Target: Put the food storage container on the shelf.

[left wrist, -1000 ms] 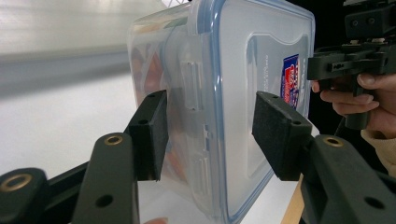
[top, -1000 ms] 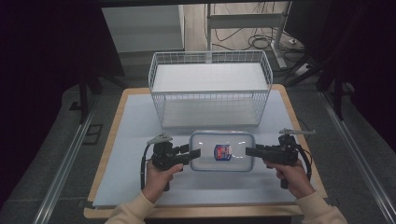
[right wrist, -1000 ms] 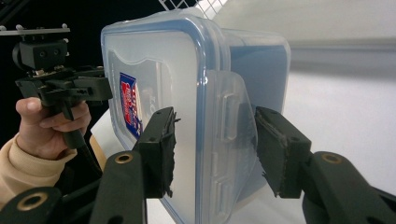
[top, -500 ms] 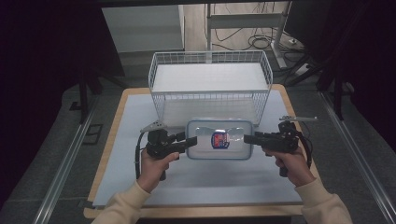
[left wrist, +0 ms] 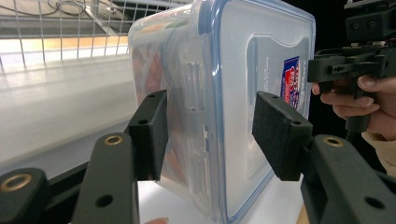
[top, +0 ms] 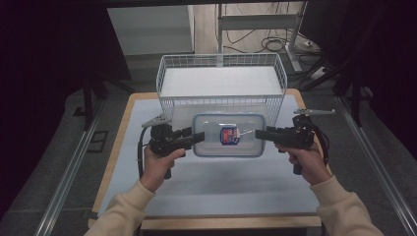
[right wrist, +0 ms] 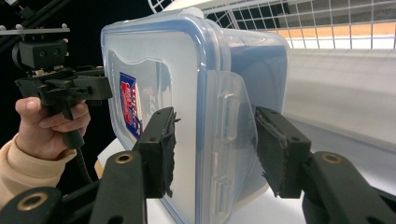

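Observation:
A clear plastic container (top: 228, 135) with a blue-rimmed lid and a red-and-blue label is held off the table, level, between both grippers. My left gripper (top: 196, 137) is shut on its left end and my right gripper (top: 259, 133) on its right end. In the left gripper view the jaws clamp the container (left wrist: 243, 93) across its side latch, one pad on the body and one on the lid. The right gripper view shows the same hold on the opposite end of the container (right wrist: 187, 93). It hangs just in front of the white wire basket (top: 221, 105).
The wire basket stands at the back of the table and its front wall is close behind the container. A pale mat (top: 211, 182) covers the wooden tabletop. The person's forearms come in from the bottom.
The container has been lifted from the mat and carried away from the person toward the basket. Both grippers rose and moved forward with it.

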{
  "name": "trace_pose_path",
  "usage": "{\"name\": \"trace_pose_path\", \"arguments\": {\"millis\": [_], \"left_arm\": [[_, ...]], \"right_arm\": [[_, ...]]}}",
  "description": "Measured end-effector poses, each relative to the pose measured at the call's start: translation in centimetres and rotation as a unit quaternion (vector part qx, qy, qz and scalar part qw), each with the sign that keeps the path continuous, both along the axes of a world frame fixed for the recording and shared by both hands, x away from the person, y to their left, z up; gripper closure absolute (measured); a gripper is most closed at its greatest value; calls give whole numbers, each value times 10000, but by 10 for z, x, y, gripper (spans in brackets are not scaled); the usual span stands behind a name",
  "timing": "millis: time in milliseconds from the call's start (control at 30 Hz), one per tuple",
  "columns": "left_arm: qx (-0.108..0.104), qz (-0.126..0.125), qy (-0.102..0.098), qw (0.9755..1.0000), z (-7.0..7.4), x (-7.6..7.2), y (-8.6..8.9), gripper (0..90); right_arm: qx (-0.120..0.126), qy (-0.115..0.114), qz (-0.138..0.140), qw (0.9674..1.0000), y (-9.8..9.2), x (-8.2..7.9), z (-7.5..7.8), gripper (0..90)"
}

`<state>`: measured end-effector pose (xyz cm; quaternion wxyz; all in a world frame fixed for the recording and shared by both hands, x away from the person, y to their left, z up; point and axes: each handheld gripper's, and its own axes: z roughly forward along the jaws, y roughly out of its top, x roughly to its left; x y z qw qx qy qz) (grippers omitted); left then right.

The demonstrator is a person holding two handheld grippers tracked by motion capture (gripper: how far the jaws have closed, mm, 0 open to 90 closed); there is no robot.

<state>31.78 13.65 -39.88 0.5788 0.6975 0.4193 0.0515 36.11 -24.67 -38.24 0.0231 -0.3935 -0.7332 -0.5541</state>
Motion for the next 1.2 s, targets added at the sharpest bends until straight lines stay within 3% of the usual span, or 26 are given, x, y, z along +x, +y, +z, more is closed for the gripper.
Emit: {"name": "trace_pose_path", "arguments": {"millis": [367, 633, 1067, 1200], "left_arm": [[-59, 13, -41, 10000, 17, 15, 3, 471], [-96, 57, -217, 9997, 35, 27, 7, 469], [47, 49, -339, 9994, 63, 49, 12, 469], [-3, 36, -253, 9997, 66, 62, 14, 470]], "right_arm": [[-47, -111, -17, 9999, 4, 12, 21, 499], [-12, -287, -33, 9996, 8, 23, 40, 499], [103, -332, -11, 9994, 12, 47, 62, 499], [106, -284, -50, 9995, 15, 57, 66, 499]]}}
